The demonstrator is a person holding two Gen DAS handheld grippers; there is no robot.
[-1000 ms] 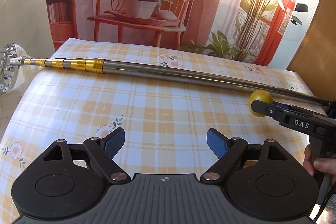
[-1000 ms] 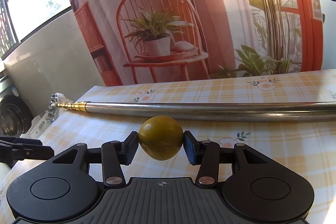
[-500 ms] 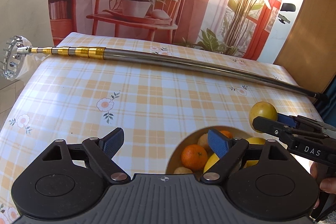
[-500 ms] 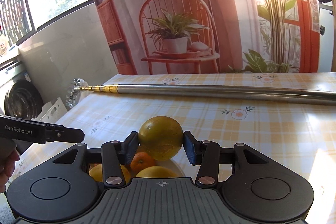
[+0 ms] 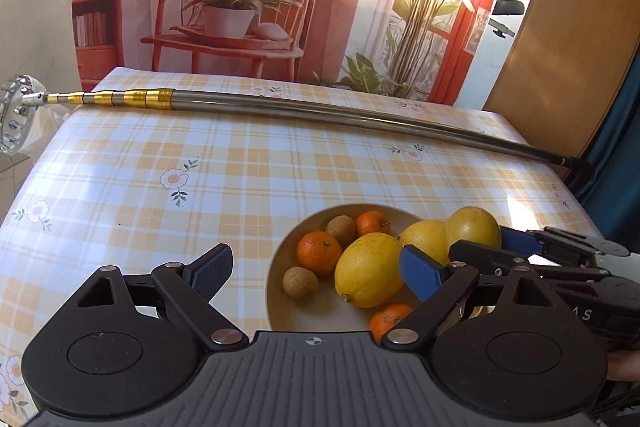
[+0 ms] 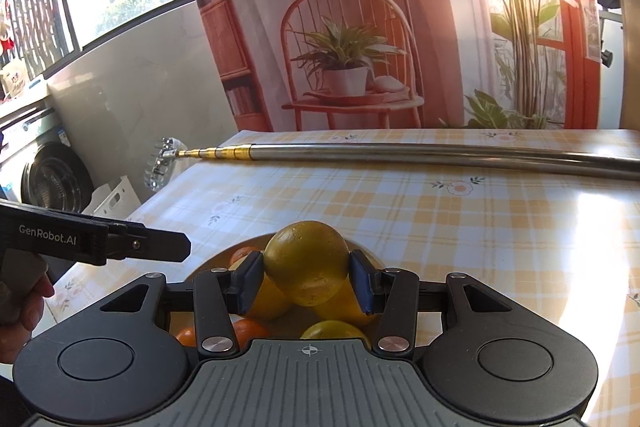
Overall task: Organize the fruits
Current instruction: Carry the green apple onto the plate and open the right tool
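Right tongs (image 6: 306, 279) clamped on a round yellow-green citrus fruit (image 6: 306, 263), blue pads (image 6: 250, 281) pressing both its sides, fruit held just above the fruit piled in the shallow beige bowl (image 5: 276, 267) at its right part. Left tongs (image 5: 316, 267) spread wide, gripping nothing, hovering at the bowl's near-left edge; its right pad sits over a big yellow lemon (image 5: 368, 275). The bowl also carries orange tangerines (image 5: 318, 253) and small brown round fruits (image 5: 300, 282). Long steel telescopic pole with gold end sections (image 5: 320, 111) lies across the far side of the yellow plaid tabletop (image 5: 140, 179).
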